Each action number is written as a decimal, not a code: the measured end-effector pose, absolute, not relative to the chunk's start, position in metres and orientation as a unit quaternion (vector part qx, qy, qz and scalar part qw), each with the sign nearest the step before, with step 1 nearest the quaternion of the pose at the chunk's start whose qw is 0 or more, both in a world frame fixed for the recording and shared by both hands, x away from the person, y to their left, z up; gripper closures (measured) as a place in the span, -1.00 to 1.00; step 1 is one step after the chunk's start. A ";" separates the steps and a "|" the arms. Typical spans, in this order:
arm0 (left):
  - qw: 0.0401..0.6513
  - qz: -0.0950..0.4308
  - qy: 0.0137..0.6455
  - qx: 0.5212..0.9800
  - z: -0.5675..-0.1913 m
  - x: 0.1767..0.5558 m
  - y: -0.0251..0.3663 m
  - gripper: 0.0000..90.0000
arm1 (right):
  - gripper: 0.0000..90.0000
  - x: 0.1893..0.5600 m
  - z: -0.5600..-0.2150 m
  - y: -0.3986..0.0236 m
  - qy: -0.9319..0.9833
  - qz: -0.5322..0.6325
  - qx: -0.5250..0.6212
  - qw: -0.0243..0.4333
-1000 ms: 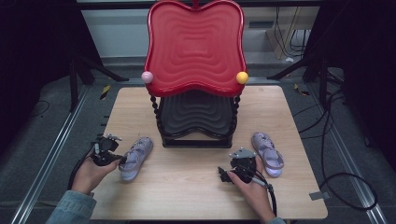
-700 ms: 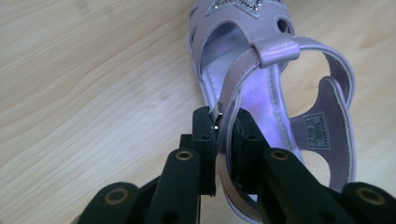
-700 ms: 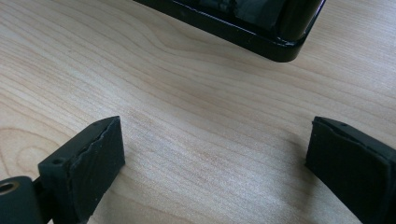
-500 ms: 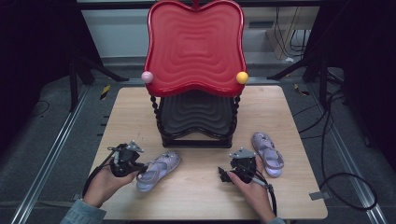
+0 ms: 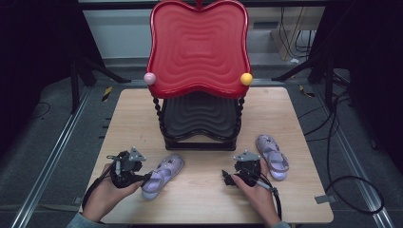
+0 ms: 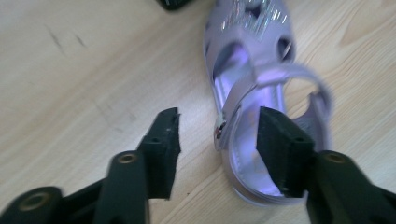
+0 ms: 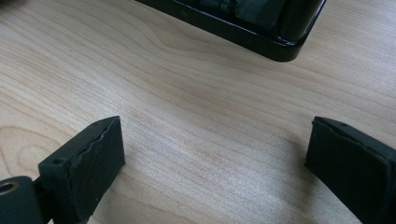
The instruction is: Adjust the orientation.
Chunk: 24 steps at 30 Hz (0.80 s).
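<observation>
Sandal [image 5: 163, 175] is lying on the desk [image 5: 199, 199] in front of the black lower tier of the stand [image 5: 199, 118], toe pointing toward it, and from the high view my left tongs [image 5: 145, 177] are sitting at its heel end. Their jaws have just been opening, and they are now standing released around the heel side. My left hand [image 5: 102, 192] is covering much of the tongs' body. My right tongs [image 5: 224, 177] are resting near the middle front of the desk, pointing left, with the second sandal [image 5: 272, 156] just beside my right hand [image 5: 256, 190] toward the right edge. Open desk is stretching between the two tongs and along the front edge.

From the left gripper view, the sandal [image 6: 261, 93] is lying partly between my jaws: one pad is hanging over its insole, the other is standing clear over bare wood, neither pressing. Its toe is being cut off at the top, and the strap is blurring.

From the right gripper view, my jaws are gaping wide over bare desk [image 7: 187, 116], gripping nothing. A corner of the stand's black base [image 7: 261, 32] is showing at the top, cut off by the frame.
</observation>
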<state>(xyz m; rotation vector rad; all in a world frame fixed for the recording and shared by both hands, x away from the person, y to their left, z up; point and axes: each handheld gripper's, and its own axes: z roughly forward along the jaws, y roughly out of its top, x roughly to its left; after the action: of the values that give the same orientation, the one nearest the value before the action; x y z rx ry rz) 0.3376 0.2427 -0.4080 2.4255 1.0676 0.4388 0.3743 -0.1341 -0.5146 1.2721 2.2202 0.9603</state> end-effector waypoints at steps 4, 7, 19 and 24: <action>0.235 0.151 0.374 0.885 -0.395 0.326 0.236 0.00 | -0.90 0.374 -0.515 -0.134 0.795 0.344 0.456 0.203; 0.232 0.135 0.354 0.896 -0.392 0.319 0.227 0.06 | -0.90 0.374 -0.515 -0.134 0.795 0.344 0.456 0.203; 0.170 0.073 0.333 0.925 -0.424 0.333 0.198 0.28 | -0.90 0.374 -0.515 -0.134 0.795 0.344 0.456 0.203; 0.156 0.062 0.337 0.926 -0.435 0.339 0.195 0.38 | -0.90 0.374 -0.515 -0.134 0.796 0.344 0.456 0.203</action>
<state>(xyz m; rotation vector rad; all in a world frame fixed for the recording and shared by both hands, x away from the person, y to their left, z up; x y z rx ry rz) 0.3390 0.1946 -0.4354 2.6532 0.9663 0.1762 0.3743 -0.1341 -0.5146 1.2719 2.2206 0.9605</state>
